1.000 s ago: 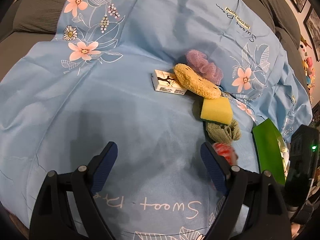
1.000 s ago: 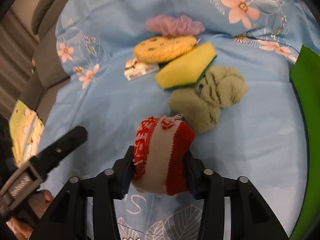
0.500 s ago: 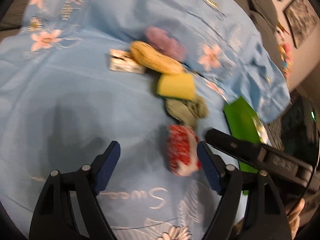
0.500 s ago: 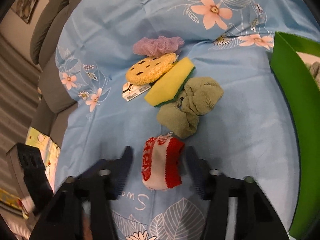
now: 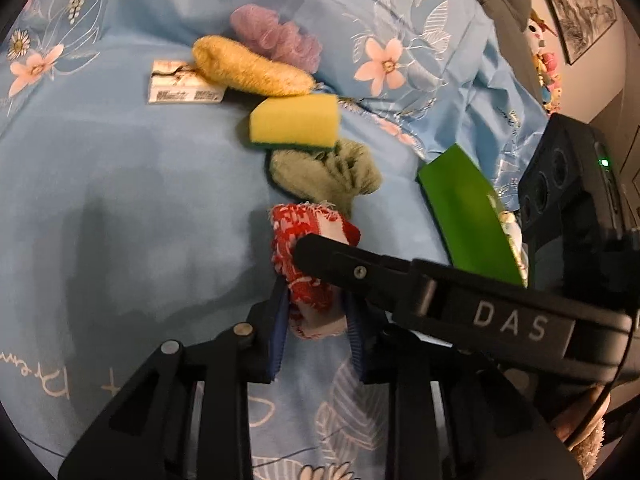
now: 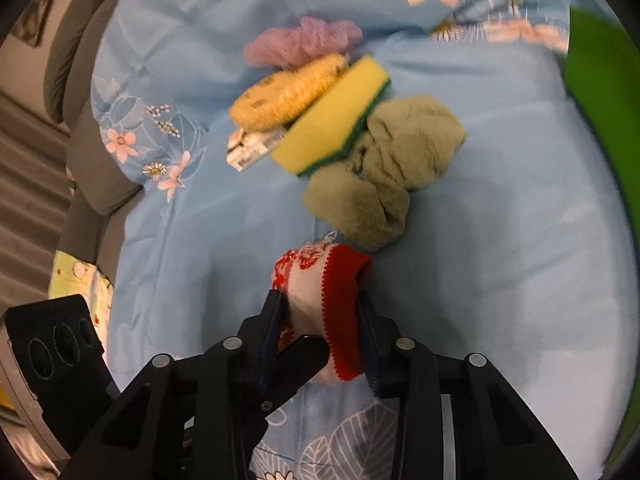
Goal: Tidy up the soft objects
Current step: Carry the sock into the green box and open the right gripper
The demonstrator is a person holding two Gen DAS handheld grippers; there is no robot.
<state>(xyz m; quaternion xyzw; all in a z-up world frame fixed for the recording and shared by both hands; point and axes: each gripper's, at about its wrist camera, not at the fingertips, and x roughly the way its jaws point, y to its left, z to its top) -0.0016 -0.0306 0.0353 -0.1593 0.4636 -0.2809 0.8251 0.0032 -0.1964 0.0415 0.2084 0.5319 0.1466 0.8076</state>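
A red and white knitted cloth lies on the blue floral sheet. My left gripper is shut on its near end. My right gripper is shut on the same cloth, and one of its fingers crosses over it in the left wrist view. Beyond lie a green cloth, a yellow sponge, a yellow loofah pad and a purple puff.
A small white box lies left of the loofah pad. A green bin stands at the right with items inside. Grey sofa cushions border the sheet.
My left gripper has moved right and closed on the red and white cloth. My right gripper, open around it half a second ago, has closed on it again.
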